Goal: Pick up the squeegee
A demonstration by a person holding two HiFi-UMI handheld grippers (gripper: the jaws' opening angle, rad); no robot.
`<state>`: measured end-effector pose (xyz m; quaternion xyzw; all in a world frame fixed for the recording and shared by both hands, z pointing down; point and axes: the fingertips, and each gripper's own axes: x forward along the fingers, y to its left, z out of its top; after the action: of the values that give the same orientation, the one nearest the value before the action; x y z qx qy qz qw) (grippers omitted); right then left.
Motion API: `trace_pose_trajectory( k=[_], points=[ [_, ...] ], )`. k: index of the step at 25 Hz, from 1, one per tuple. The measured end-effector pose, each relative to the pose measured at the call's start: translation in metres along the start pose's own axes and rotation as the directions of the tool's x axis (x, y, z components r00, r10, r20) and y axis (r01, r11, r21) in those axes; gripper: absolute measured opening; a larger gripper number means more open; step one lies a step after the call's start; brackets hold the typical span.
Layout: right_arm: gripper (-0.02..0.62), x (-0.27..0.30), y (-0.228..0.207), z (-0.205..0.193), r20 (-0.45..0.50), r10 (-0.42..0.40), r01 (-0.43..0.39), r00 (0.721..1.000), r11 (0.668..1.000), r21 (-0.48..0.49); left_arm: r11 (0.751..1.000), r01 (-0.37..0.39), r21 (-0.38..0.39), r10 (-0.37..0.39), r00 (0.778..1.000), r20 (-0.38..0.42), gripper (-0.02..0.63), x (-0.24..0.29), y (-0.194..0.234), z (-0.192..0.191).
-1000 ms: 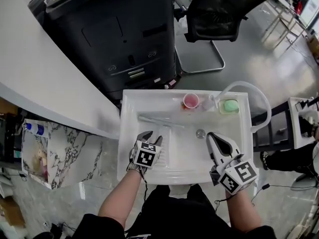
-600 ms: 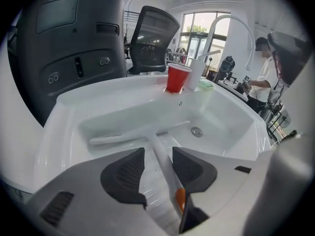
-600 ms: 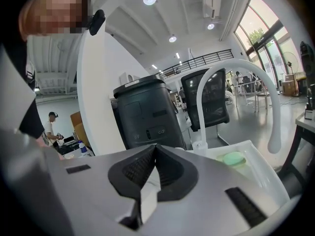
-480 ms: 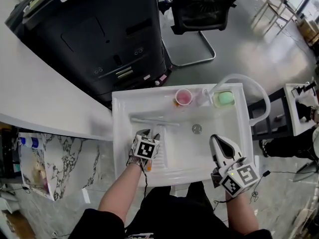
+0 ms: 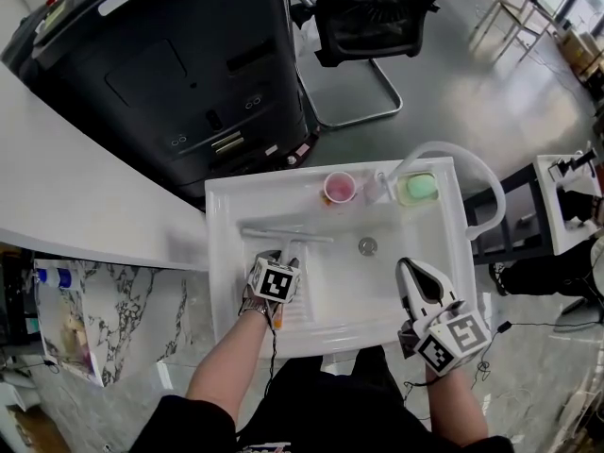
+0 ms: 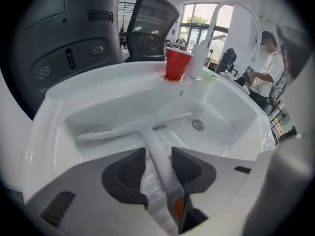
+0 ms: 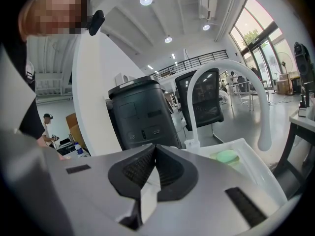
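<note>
While the squeegee (image 6: 134,126) is lying in the white sink (image 6: 98,102), I am straddling its handle (image 6: 163,173) at lower centre with my left gripper (image 6: 158,151), jaws narrowly apart; closing squarely looks like the next call (right gripper (image 7: 155,154) is idling, pinched together, empty).

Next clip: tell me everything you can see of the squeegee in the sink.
The squeegee is white, plastic-looking and T-shaped: a long straight blade bar with a slim handle from its middle, and what seems an orange patch near the handle's end. It lies flat in the white sink, blade bar away from the person, handle pointing back at them. The left tool straddles the handle with jaws open, a gap showing on one side.
</note>
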<state>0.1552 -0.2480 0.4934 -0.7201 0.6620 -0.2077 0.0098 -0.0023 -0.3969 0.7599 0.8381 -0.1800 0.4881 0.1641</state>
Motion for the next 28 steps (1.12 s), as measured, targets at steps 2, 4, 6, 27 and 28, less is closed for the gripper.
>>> trace_pose_trajectory(
  k=[2,4,6,27,28],
  points=[
    [0.017,0.0,0.0,0.0,-0.003,0.005,-0.005,1.0,1.0,0.002,1.0,-0.002,0.001,0.002,1.0,-0.009,0.156,0.0,-0.001,-0.001],
    [0.017,0.001,-0.001,-0.001,-0.006,0.012,-0.012,1.0,1.0,0.002,1.0,-0.006,-0.009,0.006,1.0,0.002,0.146,0.002,0.0,0.001],
    [0.017,0.002,-0.002,-0.001,-0.006,0.02,-0.02,1.0,1.0,0.001,0.999,-0.011,-0.03,0.012,1.0,0.02,0.134,0.001,0.001,0.004],
    [0.017,0.008,0.007,0.027,0.005,0.211,-0.211,0.977,0.977,-0.04,0.974,-0.042,-0.223,0.088,0.975,0.202,0.078,-0.094,-0.011,0.031],
    [0.017,0.007,0.009,0.029,0.004,0.227,-0.226,0.974,0.973,-0.046,0.972,-0.047,-0.231,0.101,0.969,0.225,0.078,-0.103,-0.013,0.035]
  ],
)
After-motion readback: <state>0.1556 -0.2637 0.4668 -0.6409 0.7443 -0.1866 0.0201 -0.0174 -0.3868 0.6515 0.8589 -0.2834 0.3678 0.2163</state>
